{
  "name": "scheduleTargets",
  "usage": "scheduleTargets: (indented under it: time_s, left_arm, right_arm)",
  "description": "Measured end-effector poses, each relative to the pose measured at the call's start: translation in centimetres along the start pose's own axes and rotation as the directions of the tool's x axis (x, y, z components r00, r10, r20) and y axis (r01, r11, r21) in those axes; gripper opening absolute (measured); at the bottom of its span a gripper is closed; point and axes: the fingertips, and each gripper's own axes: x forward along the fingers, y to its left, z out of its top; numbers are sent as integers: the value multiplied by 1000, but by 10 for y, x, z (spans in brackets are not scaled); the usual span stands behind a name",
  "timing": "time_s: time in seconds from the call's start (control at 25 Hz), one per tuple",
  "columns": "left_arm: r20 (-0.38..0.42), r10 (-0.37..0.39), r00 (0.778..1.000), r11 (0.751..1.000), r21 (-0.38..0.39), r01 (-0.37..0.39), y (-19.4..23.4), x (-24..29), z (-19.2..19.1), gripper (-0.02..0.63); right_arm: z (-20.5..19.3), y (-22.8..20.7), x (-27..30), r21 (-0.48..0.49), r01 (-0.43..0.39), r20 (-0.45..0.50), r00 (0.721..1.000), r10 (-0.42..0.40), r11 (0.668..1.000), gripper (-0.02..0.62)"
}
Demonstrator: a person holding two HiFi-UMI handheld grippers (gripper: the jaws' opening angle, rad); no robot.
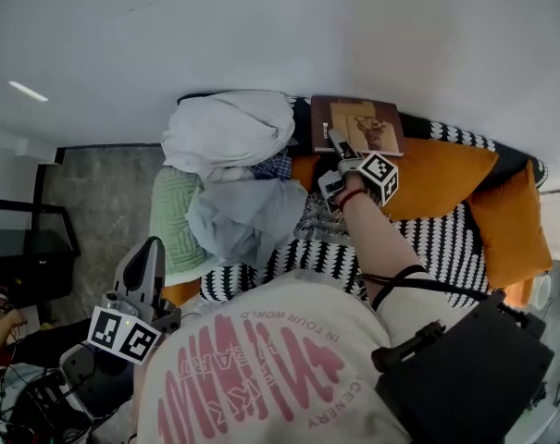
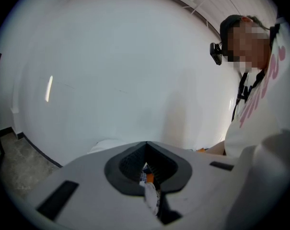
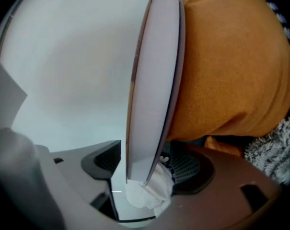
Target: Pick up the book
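The book (image 1: 358, 123), with a brown cover, lies at the back of the sofa against the white wall, partly on an orange cushion (image 1: 437, 178). My right gripper (image 1: 337, 141) is at the book's near left edge. In the right gripper view the book (image 3: 154, 80) stands edge-on between the jaws, its lower corner deep in my right gripper (image 3: 149, 166). The jaws stand wide, and a thin gap shows beside the left pad. The orange cushion (image 3: 226, 66) bulges right behind the book. My left gripper (image 1: 153, 246) hangs low at the left, away from the sofa. In its own view my left gripper (image 2: 146, 145) has its pads meeting, with nothing held.
A heap of white and pale blue clothes (image 1: 229, 137) lies left of the book, with a green cloth (image 1: 173, 220) below it. The sofa has a black-and-white striped cover (image 1: 446, 239). Grey floor (image 1: 99, 202) and a black shelf (image 1: 20, 248) are at the left.
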Motion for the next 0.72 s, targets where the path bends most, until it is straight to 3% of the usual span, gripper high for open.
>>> scheduleTargets:
  time_s: [0.28, 0.56, 0.72]
  left_arm:
    - [-21, -3, 1000, 1000, 14, 3, -1, 0, 1, 8]
    - [-51, 3, 999, 1000, 14, -3, 4, 8, -8, 8]
    - [-51, 15, 999, 1000, 6, -15, 10, 7, -11, 8]
  right_arm:
    - [4, 6, 0, 102, -79, 48, 996, 74, 992, 309]
    - [8, -4, 12, 154, -72, 72, 996, 61, 986, 222]
    - [6, 0, 12, 192, -107, 92, 992, 91, 976, 202]
